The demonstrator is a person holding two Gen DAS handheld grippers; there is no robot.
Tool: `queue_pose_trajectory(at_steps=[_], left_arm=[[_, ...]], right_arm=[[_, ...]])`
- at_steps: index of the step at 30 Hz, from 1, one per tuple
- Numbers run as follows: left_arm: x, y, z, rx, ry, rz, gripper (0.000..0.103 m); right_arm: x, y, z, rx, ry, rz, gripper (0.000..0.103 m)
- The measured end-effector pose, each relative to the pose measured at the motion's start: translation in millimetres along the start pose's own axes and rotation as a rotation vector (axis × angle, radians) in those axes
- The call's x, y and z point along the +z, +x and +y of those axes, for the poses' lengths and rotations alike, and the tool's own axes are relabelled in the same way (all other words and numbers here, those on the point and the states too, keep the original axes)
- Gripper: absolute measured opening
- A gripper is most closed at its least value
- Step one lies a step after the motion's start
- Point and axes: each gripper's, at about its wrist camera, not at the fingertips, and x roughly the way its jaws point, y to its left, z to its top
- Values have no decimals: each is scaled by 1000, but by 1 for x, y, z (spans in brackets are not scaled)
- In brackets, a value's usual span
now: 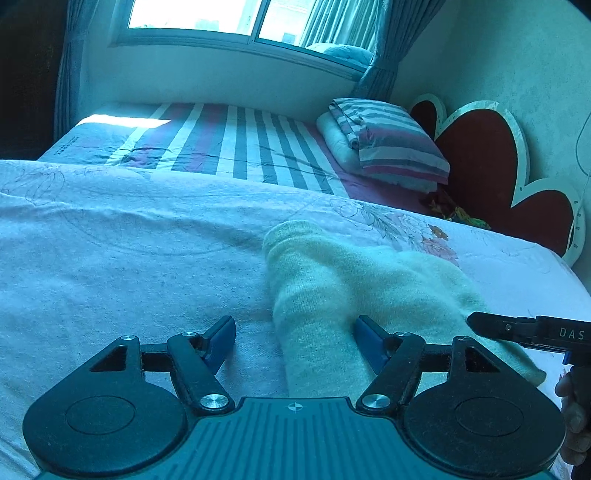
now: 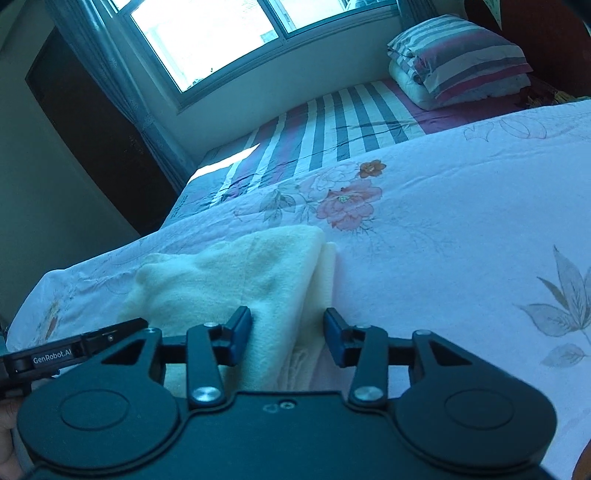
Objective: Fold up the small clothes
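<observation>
A pale yellow knit garment (image 1: 351,280) lies folded on the white floral sheet (image 1: 110,258), its long side running away from me. My left gripper (image 1: 295,339) stands open over the garment's near left edge, with one pad on the sheet and the other on the knit. In the right wrist view the same garment (image 2: 229,266) lies in a thick stack. My right gripper (image 2: 288,334) is open across its right edge. Cloth lies between the jaws, and a gap shows at the right pad. Each gripper's fingers (image 1: 484,325) (image 2: 125,328) reach into the other's view.
Beyond the floral sheet (image 2: 443,229) lies a striped bedspread (image 1: 229,140) with a folded striped quilt (image 1: 391,144) by the red heart-shaped headboard (image 1: 480,155). A window (image 1: 207,18) and curtains are behind. A dark door (image 2: 92,122) stands at the left. A hand (image 1: 574,417) holds the right gripper.
</observation>
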Motion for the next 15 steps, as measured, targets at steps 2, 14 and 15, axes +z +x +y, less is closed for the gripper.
queue_pose_trajectory(at_steps=[2, 14, 15], left_arm=[[2, -9, -1, -3, 5, 2, 72], [-80, -89, 9, -144, -28, 41, 65], [-87, -91, 8, -152, -26, 52, 65]], right_arm=[[2, -10, 3, 20, -4, 1, 42], [-76, -95, -15, 196, 153, 71, 22], [-81, -96, -14, 214, 157, 78, 21]])
